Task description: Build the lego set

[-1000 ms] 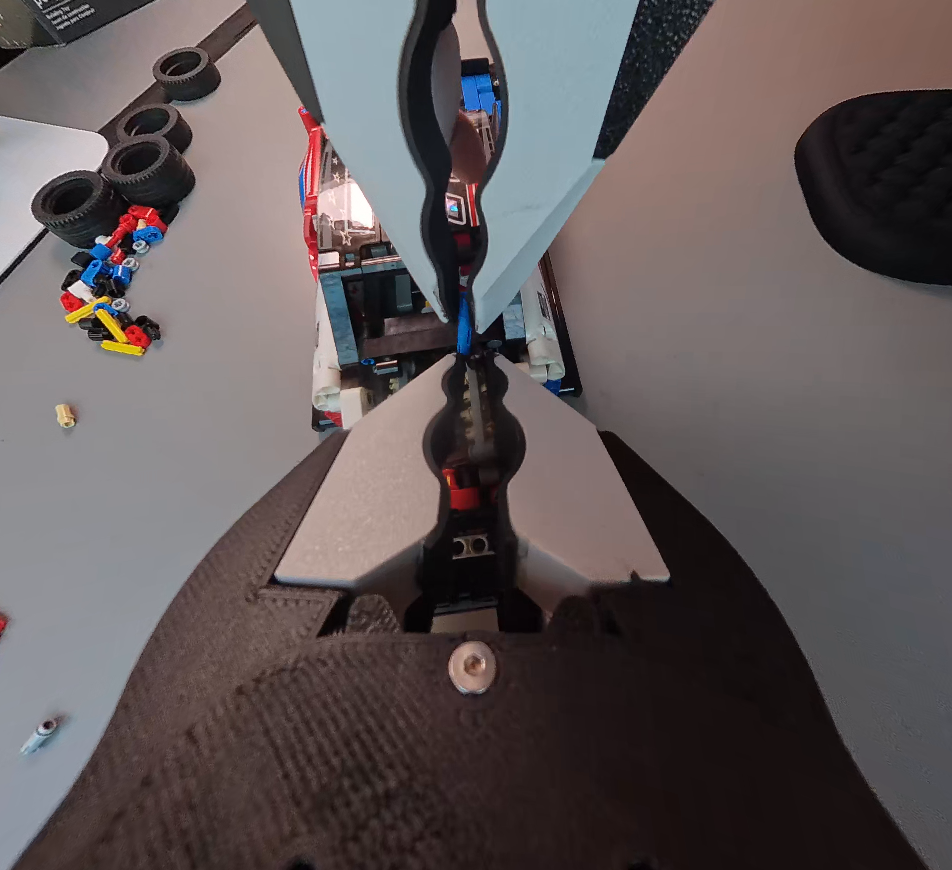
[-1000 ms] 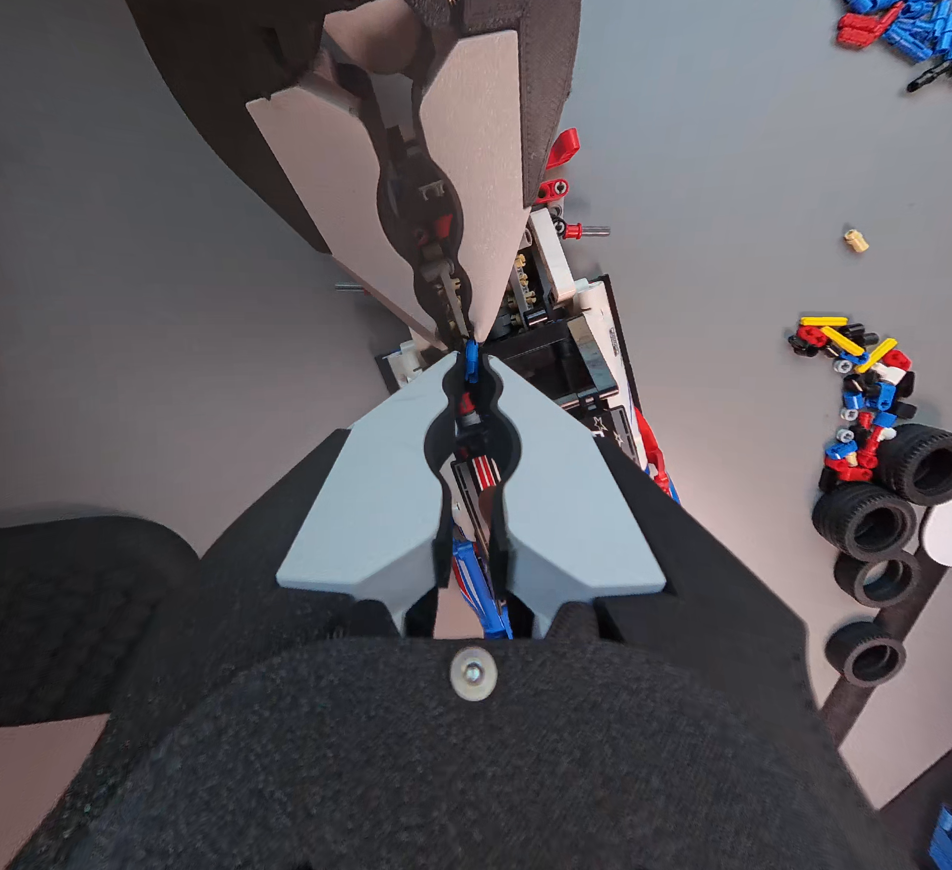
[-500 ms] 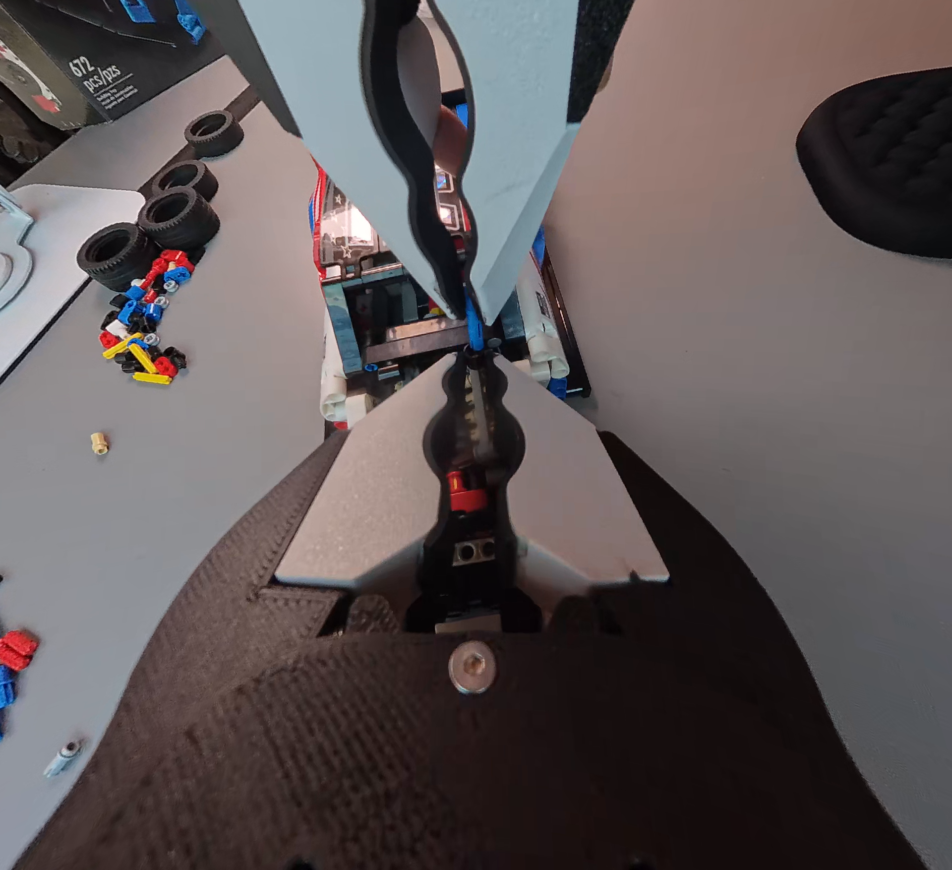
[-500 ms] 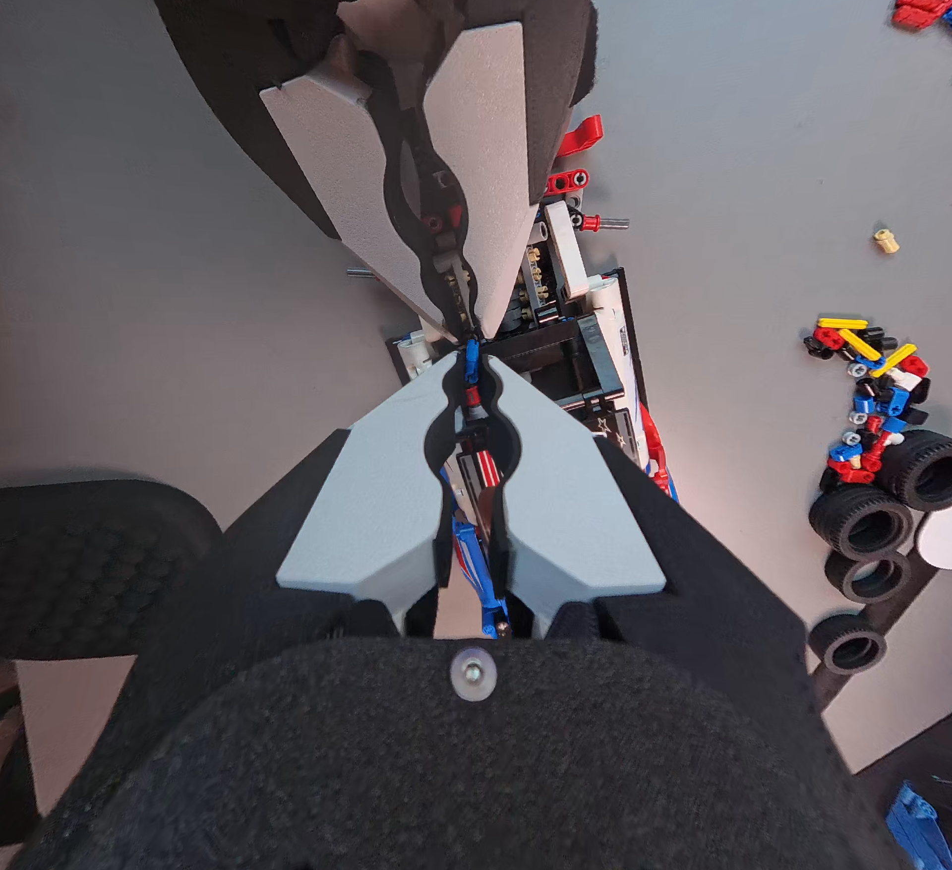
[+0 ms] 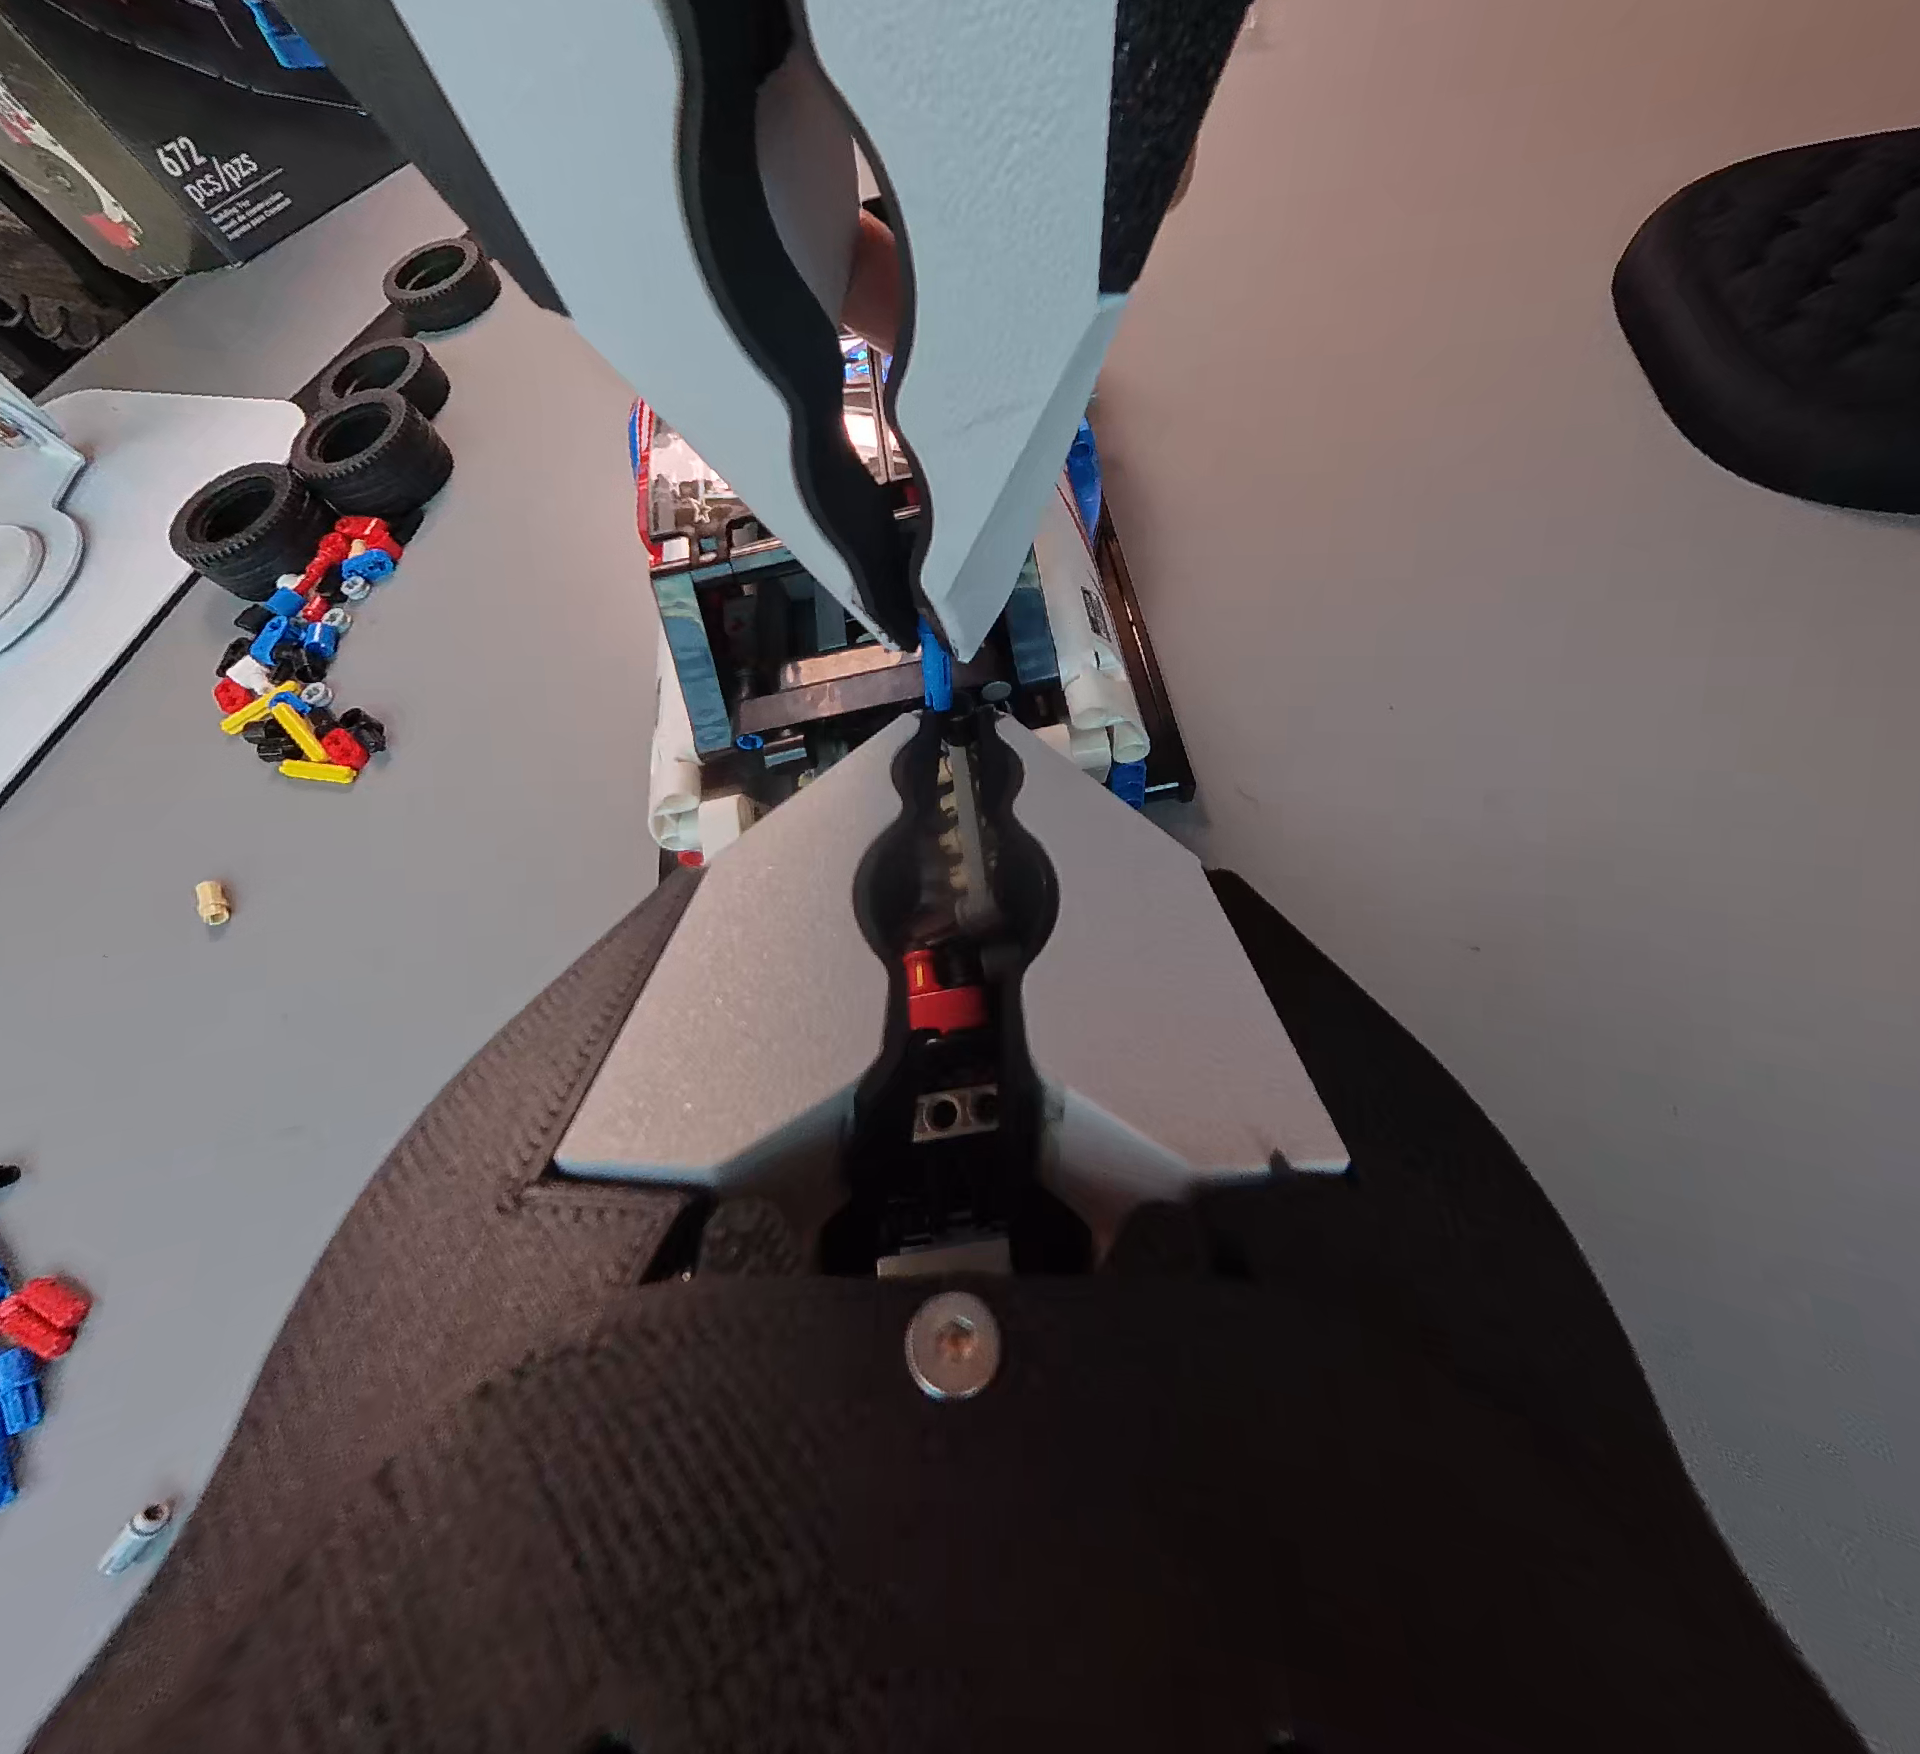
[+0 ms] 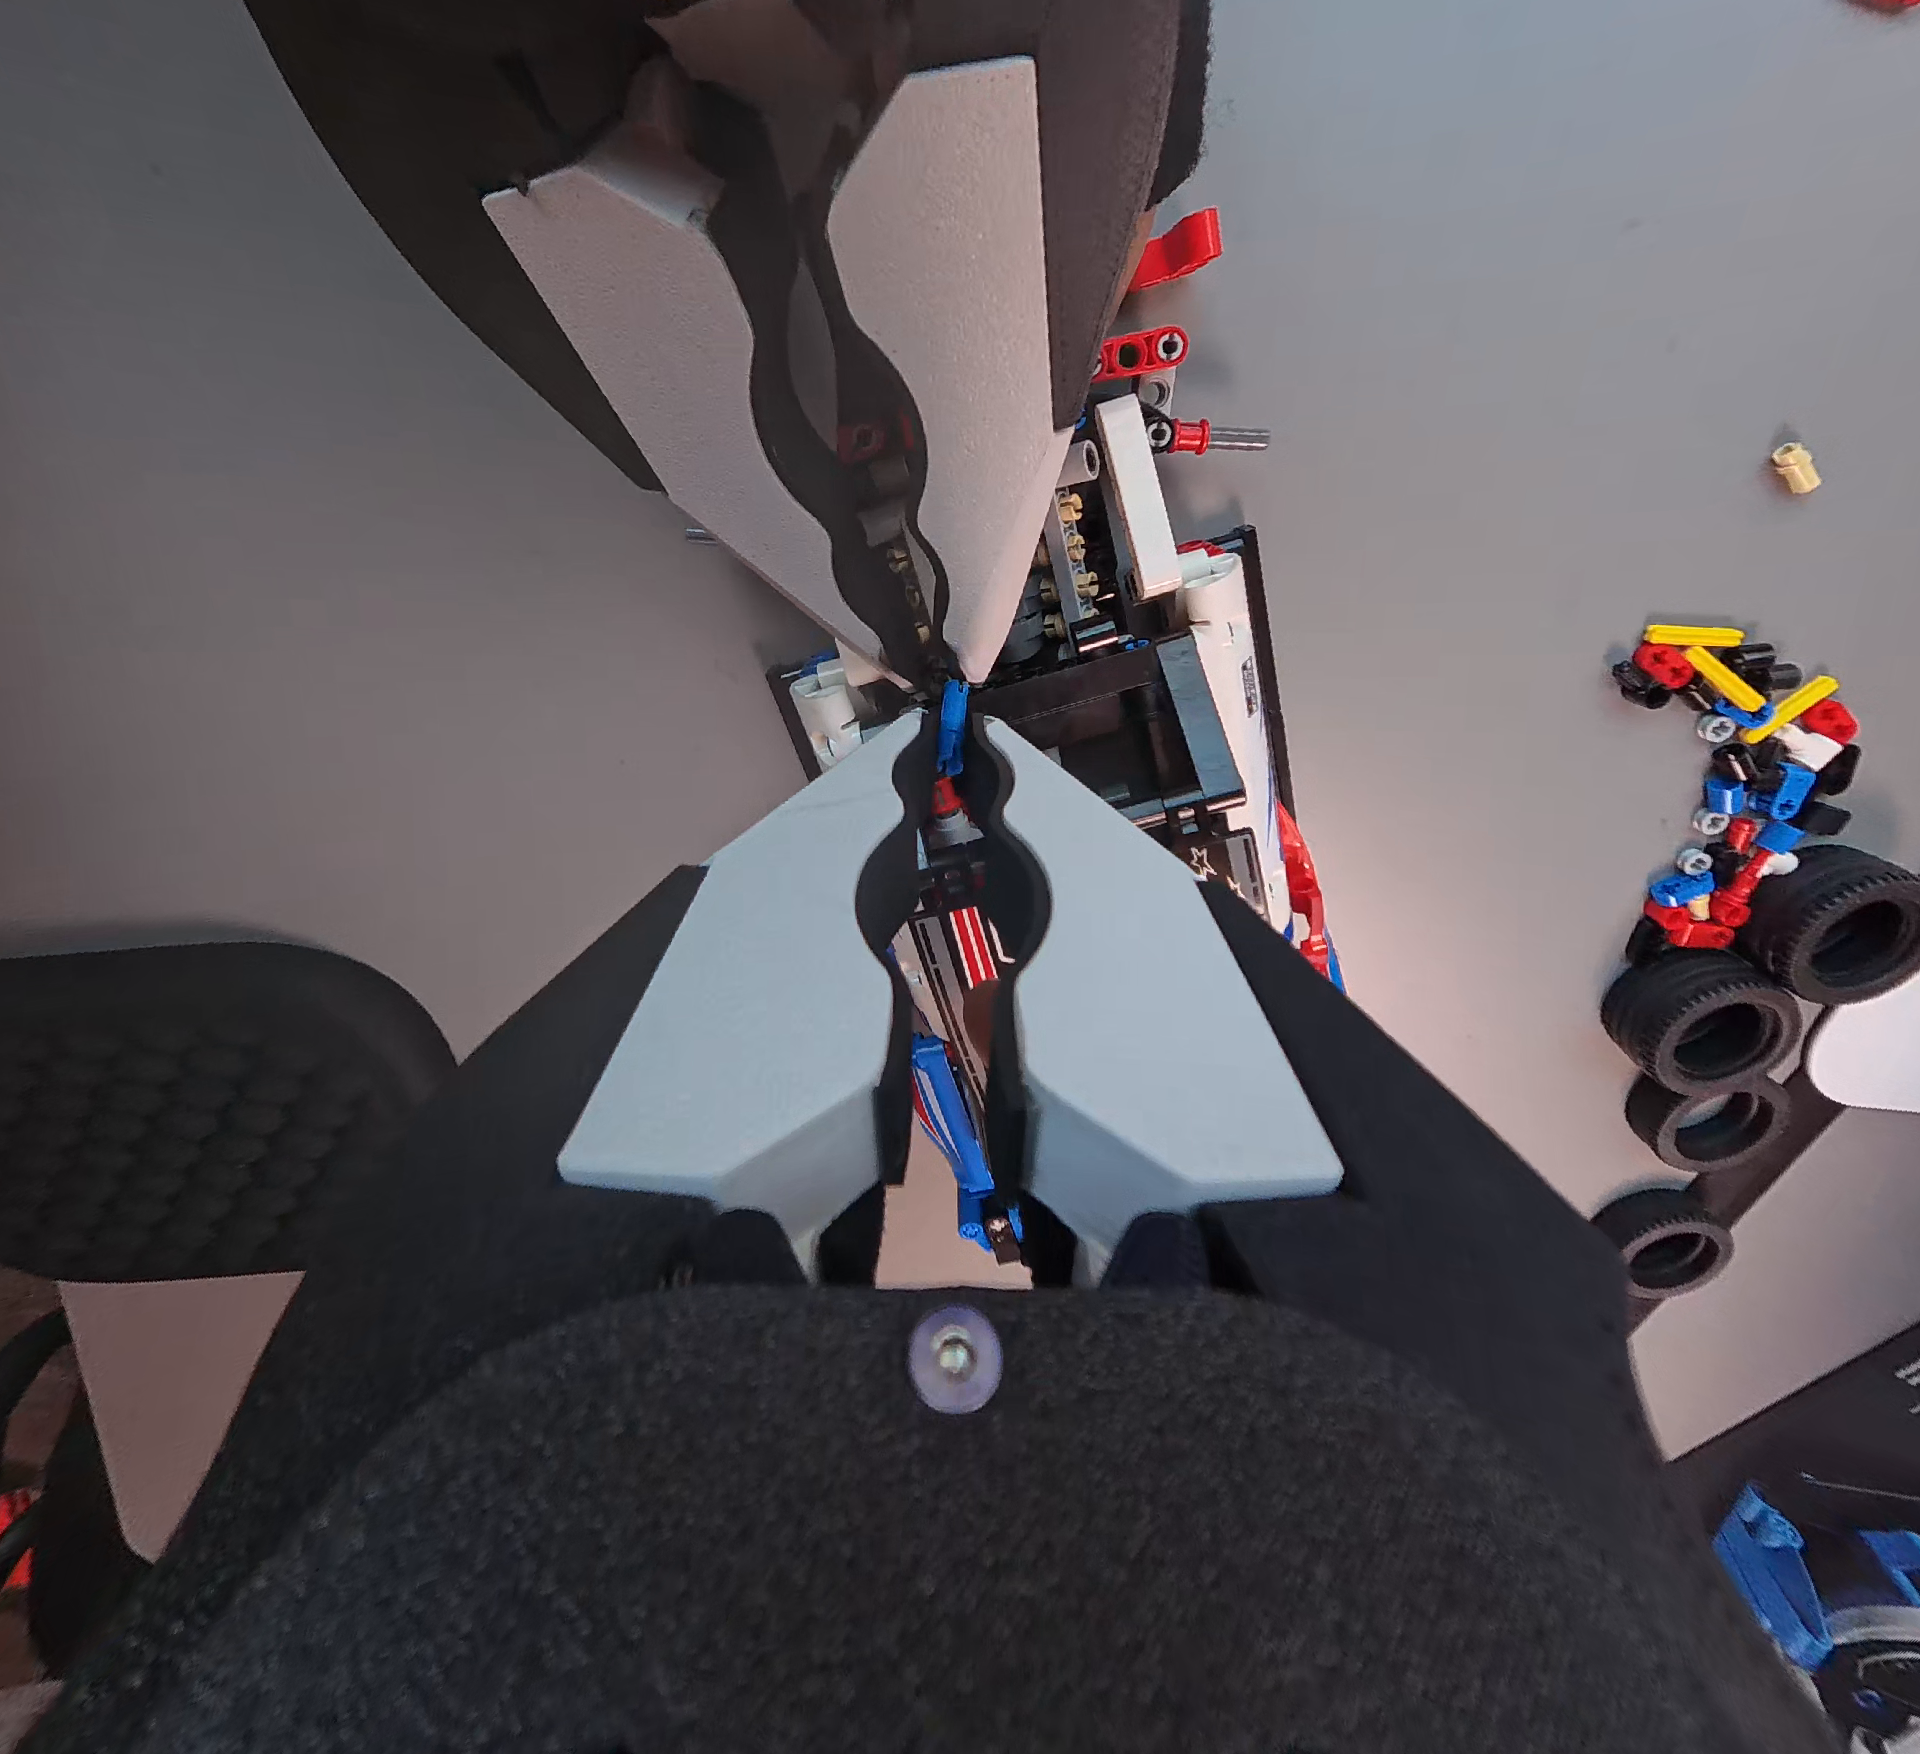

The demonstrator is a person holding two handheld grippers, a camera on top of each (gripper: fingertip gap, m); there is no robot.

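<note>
Two grippers still tip to tip over the car model (image 5: 717, 665), right gripper (image 6: 951, 728) pinching blue pin (image 6: 950, 719), left gripper (image 5: 961, 728) clamped shut as before

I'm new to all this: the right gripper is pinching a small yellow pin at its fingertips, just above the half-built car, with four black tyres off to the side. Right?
Not quite: the pin is blue, not yellow, as the right wrist view shows. The right gripper does pinch it over the half-built car, with four black tyres aside.
</note>
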